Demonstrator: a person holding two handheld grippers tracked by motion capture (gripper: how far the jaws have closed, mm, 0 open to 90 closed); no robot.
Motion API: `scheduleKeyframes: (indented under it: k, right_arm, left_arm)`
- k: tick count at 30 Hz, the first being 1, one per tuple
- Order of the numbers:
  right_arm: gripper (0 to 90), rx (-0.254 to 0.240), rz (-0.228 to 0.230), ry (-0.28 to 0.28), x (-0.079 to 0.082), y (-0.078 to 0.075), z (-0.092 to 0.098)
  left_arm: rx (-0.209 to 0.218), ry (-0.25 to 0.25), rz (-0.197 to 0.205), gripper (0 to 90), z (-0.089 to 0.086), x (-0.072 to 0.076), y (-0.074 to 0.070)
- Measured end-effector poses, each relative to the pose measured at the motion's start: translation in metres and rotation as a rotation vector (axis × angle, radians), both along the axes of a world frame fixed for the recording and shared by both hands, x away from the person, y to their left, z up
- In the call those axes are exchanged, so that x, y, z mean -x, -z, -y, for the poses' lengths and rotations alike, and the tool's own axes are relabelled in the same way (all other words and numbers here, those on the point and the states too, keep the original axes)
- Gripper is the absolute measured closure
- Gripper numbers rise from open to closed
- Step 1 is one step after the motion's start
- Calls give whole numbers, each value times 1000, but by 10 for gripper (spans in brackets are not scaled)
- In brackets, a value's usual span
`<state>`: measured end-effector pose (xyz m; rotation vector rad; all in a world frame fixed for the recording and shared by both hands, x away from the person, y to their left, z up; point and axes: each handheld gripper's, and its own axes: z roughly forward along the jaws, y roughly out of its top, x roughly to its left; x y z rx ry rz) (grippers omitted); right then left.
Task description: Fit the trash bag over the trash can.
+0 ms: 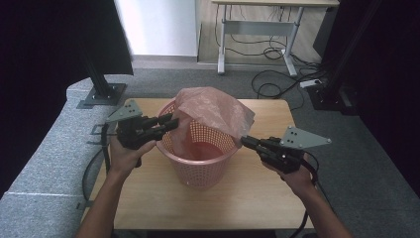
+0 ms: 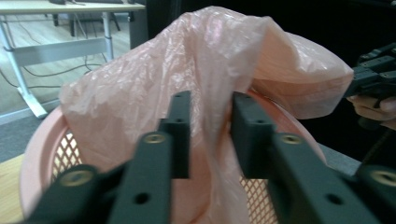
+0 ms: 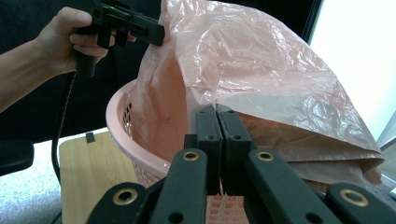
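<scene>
A pink mesh basket (image 1: 200, 173) stands mid-table on the wooden table (image 1: 257, 198). A thin pink plastic bag (image 1: 213, 111) rises out of it and drapes over its far rim. My left gripper (image 1: 173, 121) is at the basket's left rim. In the left gripper view its jaws (image 2: 210, 107) stand apart, with a fold of the bag (image 2: 205, 70) hanging between them untouched. At the right rim, my right gripper (image 1: 245, 141) is shut on the bag's edge, with its jaws (image 3: 217, 112) pressed together on the film (image 3: 261, 70). The basket rim (image 3: 116, 112) shows below.
Beyond the table, a grey-legged desk (image 1: 257, 25) stands over loose cables (image 1: 277, 79) on the carpet. A black stand base (image 1: 101, 94) sits at the far left corner. Bare wood lies in front of the basket.
</scene>
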<state>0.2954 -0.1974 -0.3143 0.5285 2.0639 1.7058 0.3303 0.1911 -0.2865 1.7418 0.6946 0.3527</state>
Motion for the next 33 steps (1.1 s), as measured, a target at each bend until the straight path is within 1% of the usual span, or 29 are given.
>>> scheduleKeyframes:
  k: [1, 5, 6, 9, 10, 11, 12, 13, 15, 16, 17, 21, 22, 23, 24, 25, 28, 29, 30, 32, 33]
  right_arm:
    - [877, 0, 1, 1, -1, 0, 0]
    - [880, -5, -9, 8, -5, 2, -1]
    - [880, -6, -11, 7, -5, 2, -1]
    - [881, -8, -16, 6, -5, 4, -2]
    - [884, -1, -21, 4, -6, 6, -2]
    - [887, 7, -25, 6, -6, 7, -3]
    - [887, 7, -25, 6, -6, 7, -3]
    - [891, 15, -35, 7, -8, 11, -3]
    - [892, 14, -41, 4, -9, 12, -3]
    - [892, 15, -44, 4, -9, 13, -3]
    - [892, 8, -45, -10, -9, 15, -3]
    - [889, 4, -42, -26, -8, 15, -5]
    - [882, 4, -40, -35, -8, 15, -5]
    - [809, -3, -40, -57, -6, 14, -6]
    - [809, -3, -40, -57, -6, 14, -6]
    - [771, -12, -38, -57, -6, 14, -5]
    - [739, -31, -45, -34, -5, 13, 3]
    - [720, -38, -42, -18, -5, 14, 6]
    - [706, -50, -50, 11, -7, 15, 14]
    - [685, -46, -65, 40, -11, 19, 20]
    - [665, -47, -74, 45, -14, 21, 23]
  left_arm:
    - [0, -5, -9, 766, 0, 0, 0]
    - [7, -1, -55, 884, -3, -3, 3]
    - [9, -1, -65, 891, -5, -4, 5]
    - [10, -10, -87, 896, -11, -7, 10]
    - [16, -16, -103, 897, -16, -9, 13]
    - [16, -16, -103, 897, -16, -9, 13]
    - [22, -20, -111, 897, -19, -9, 15]
    - [31, -21, -120, 897, -23, -10, 17]
    - [47, -23, -133, 897, -28, -11, 20]
    - [48, -28, -138, 897, -31, -11, 21]
    - [46, -36, -145, 897, -35, -12, 22]
    - [44, -43, -149, 898, -39, -12, 23]
    - [45, -44, -150, 898, -39, -12, 24]
    - [46, -46, -151, 898, -41, -12, 25]
    - [46, -46, -151, 898, -41, -12, 25]
    - [48, -46, -153, 898, -41, -12, 25]
    - [49, -47, -157, 897, -43, -12, 26]
    - [49, -47, -158, 897, -43, -13, 26]
    - [51, -47, -161, 897, -44, -13, 27]
    - [56, -47, -165, 897, -44, -14, 28]
    - [56, -47, -167, 897, -45, -14, 28]
